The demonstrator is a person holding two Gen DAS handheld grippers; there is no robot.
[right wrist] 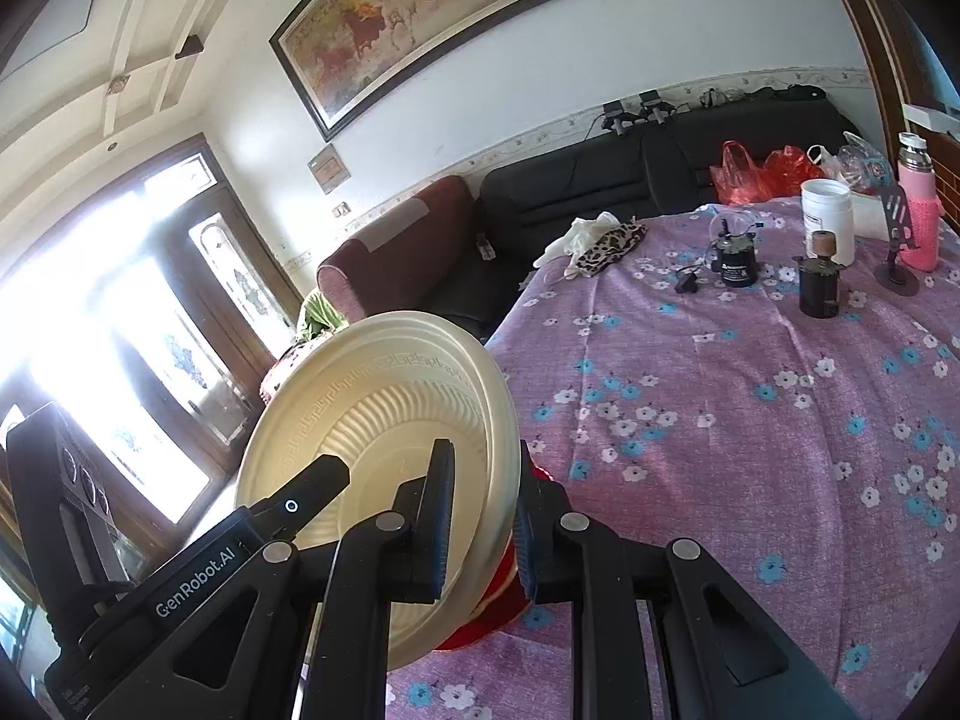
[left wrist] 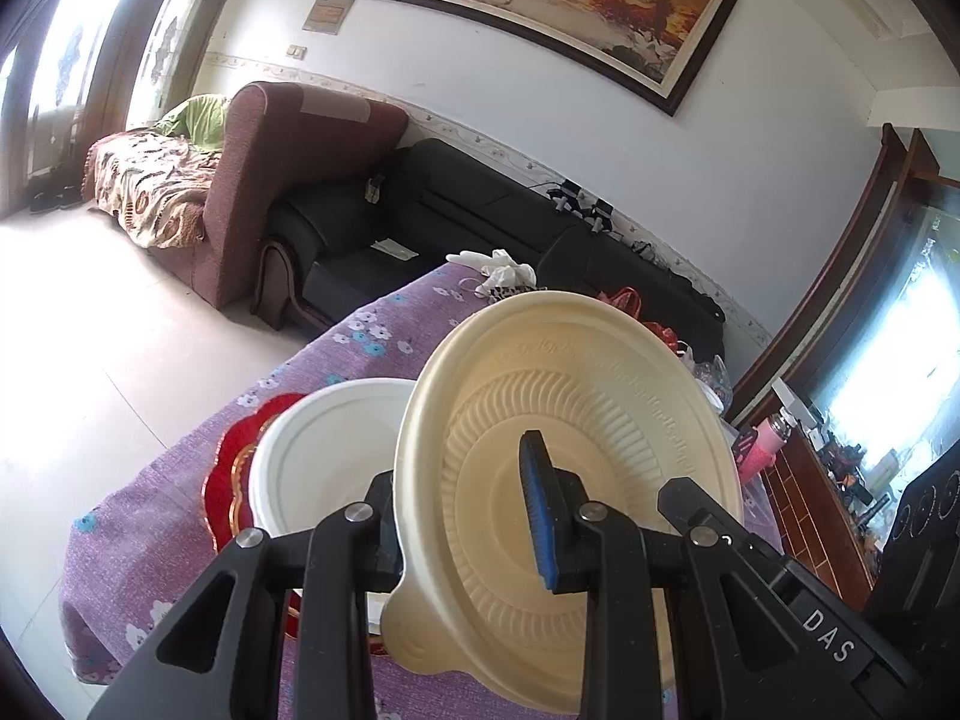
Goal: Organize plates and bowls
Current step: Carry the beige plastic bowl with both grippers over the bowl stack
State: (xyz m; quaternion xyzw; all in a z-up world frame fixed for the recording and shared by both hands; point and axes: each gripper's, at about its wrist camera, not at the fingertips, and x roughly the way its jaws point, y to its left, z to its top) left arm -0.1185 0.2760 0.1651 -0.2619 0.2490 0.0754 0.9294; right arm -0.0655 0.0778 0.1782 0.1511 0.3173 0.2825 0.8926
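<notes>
Tablecloth (right wrist: 750, 420), purple with small blue and white flowers, covers the table that fills most of the right wrist view. Beyond it a black sofa (left wrist: 456, 204) runs along the wall, with a maroon armchair (left wrist: 288, 180) beside it and a framed horse painting (left wrist: 552, 6) above.

The cream bowl (left wrist: 576, 420) is the largest thing in hand: it is tilted nearly on edge above the near part of the table, ribbed inside facing the left wrist camera. The left gripper (left wrist: 462, 516) is clamped on its rim, one blue pad inside the bowl, the other jaw outside. The right gripper (right wrist: 480, 525) is likewise closed on the rim of the same cream bowl (right wrist: 378, 438), which seems to be one bowl held from two sides, though neither view shows both grips at once.

Behind it on the cloth a white bowl (left wrist: 324, 450) sits on a red plate (left wrist: 231, 468) with a gold edge.

Far across the table stand a white jar (right wrist: 831, 222), a pink bottle (right wrist: 921, 204), two small dark containers (right wrist: 819, 282) and a white glove (right wrist: 576, 237).
</notes>
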